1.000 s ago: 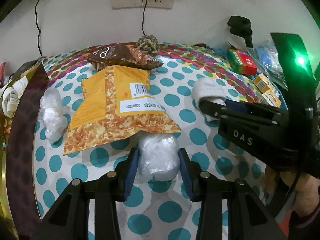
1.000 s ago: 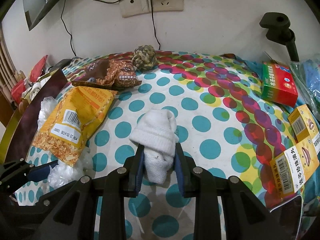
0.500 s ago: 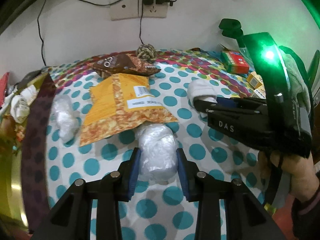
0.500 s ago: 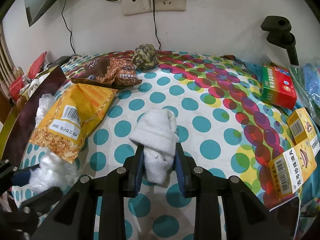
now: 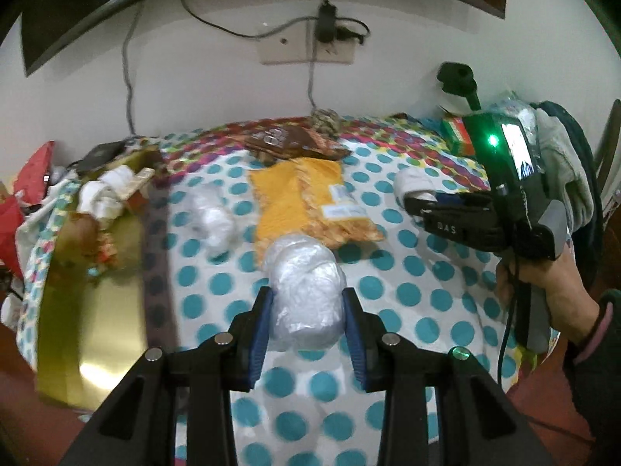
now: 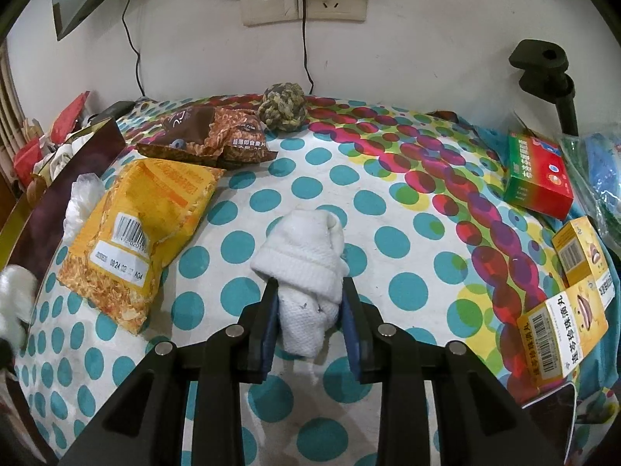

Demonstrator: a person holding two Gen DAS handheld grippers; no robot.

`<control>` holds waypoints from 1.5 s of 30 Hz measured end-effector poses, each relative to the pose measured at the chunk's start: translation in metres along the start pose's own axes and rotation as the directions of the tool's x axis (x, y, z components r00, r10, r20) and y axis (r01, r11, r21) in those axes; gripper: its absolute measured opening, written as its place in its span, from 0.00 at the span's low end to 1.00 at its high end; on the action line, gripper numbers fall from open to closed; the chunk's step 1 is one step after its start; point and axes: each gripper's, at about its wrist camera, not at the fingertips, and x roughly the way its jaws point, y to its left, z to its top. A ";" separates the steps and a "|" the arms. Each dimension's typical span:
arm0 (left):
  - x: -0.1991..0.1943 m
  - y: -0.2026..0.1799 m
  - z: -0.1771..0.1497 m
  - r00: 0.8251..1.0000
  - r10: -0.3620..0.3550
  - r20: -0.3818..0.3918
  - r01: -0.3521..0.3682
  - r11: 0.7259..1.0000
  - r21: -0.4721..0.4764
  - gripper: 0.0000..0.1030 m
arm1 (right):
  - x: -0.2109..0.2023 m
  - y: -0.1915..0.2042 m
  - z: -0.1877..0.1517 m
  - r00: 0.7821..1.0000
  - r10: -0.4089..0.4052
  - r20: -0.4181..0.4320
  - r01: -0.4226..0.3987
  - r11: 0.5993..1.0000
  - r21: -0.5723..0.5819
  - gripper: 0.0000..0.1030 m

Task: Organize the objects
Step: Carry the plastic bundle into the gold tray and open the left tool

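Two tongs, each clamped on one soft item above the dotted table (image 6: 411, 291).

Item 1: plastic bundle (image 5: 306, 291), crinkled clear film wadded into a ball. Held between the pads of the left tongs (image 5: 306, 326), which pinch its lower half; it looks lifted clear of the cloth. Judged very light, squashy and slippery; a grip across the thick middle, as now, should hold, while a hold near the edge would likely slide off.

Item 2: white sock (image 6: 306, 272), rolled, knit. Held by the right tongs (image 6: 308, 318) at its narrower lower end, the folded cuff bulging above the pads. Judged light, soft, not fragile, with good friction; its loose tail may droop.

Surroundings:
- Gold box (image 5: 97, 303), open, at the table's left edge, with a few soft items already inside; probably the destination.
- Second plastic bundle (image 5: 213, 217) on the cloth near the box.
- Yellow snack bag (image 6: 136, 233) and brown snack bag (image 6: 205, 139), flat.
- Rope ball (image 6: 283, 105) by the wall.
- Green carton (image 6: 539, 178) and yellow cartons (image 6: 574, 252) at the right edge.

Obstruction: the box's dark near wall (image 5: 155, 264) stands between bundle and box interior; carry over it.
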 end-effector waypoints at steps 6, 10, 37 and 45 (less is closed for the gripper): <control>-0.034 0.049 0.005 0.996 0.082 0.044 -0.079 0.995 -0.053 0.35 | 0.000 0.000 0.000 1.000 0.002 0.000 -0.002 1.000 0.001 0.27; -0.044 0.090 0.016 0.987 0.149 0.052 -0.144 0.986 -0.085 0.35 | 0.000 0.000 0.000 1.000 -0.003 -0.001 0.003 1.000 -0.004 0.28; 0.089 0.207 0.086 0.977 0.085 -0.194 -0.122 0.975 -0.186 0.35 | 0.000 0.000 0.001 1.000 0.012 -0.002 -0.013 1.000 -0.001 0.30; 0.104 0.199 0.091 0.970 0.106 -0.218 -0.136 0.982 -0.127 0.37 | 0.000 -0.001 0.000 1.000 0.018 -0.001 -0.018 1.000 0.004 0.31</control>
